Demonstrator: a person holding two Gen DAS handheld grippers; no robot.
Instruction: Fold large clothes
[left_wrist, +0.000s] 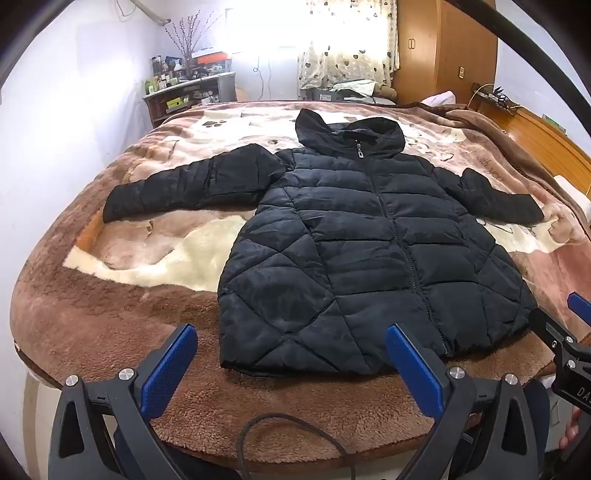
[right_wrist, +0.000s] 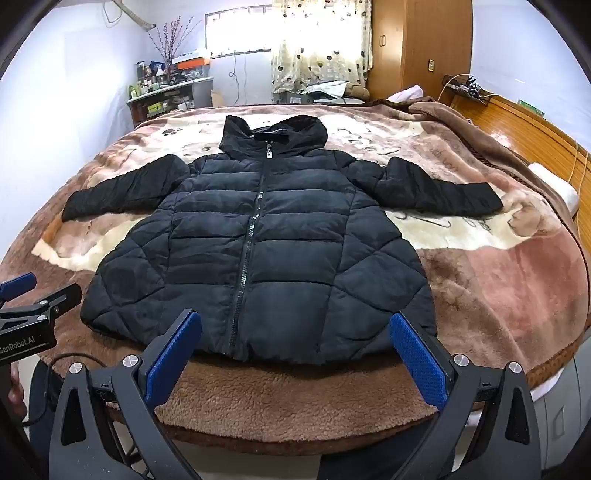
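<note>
Black puffer jacket (right_wrist: 255, 236) lies zipped and spread flat on the bed blanket (right_wrist: 491, 280), looks light, bulky, springy, slick-shelled (grab sleeve cuffs or hem corners, pinch deep), left gripper (left_wrist: 291, 363) and right gripper (right_wrist: 295, 350) both released, empty.

A home bedroom: blanketed bed (right_wrist: 498, 295), wardrobe (right_wrist: 417, 48), curtained window (right_wrist: 321, 40)

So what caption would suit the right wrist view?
Open right gripper hovers before a zipped black hooded puffer jacket spread flat, sleeves out, on a brown plush blanket.
</note>
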